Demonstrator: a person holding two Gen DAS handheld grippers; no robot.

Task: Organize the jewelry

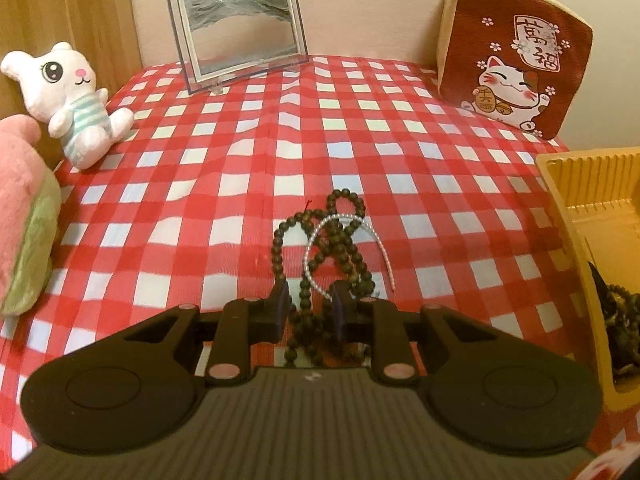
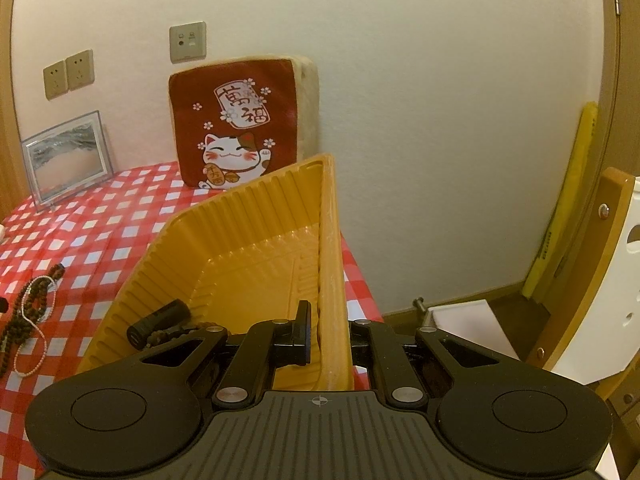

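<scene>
The left gripper [image 1: 310, 306] stands parted, its fingers straddling the dark bead strand [image 1: 340, 248] tangled with a pearl strand [image 1: 320, 256], ready to pinch. The right gripper [image 2: 326, 332] clamps the yellow tray [image 2: 240, 232] wall between its fingers, tilting it to receive jewelry.

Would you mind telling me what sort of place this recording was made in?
Most likely a home room, perhaps a bedroom or living room. A gingham tablecloth covers the table, with a plush bunny, a lucky-cat cushion and a sand-art frame against a plain wall with sockets.

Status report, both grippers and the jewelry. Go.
Left gripper open, straddling dark bead strand. Right gripper clamped on yellow tray wall. Pearl strand tangled in.
</scene>
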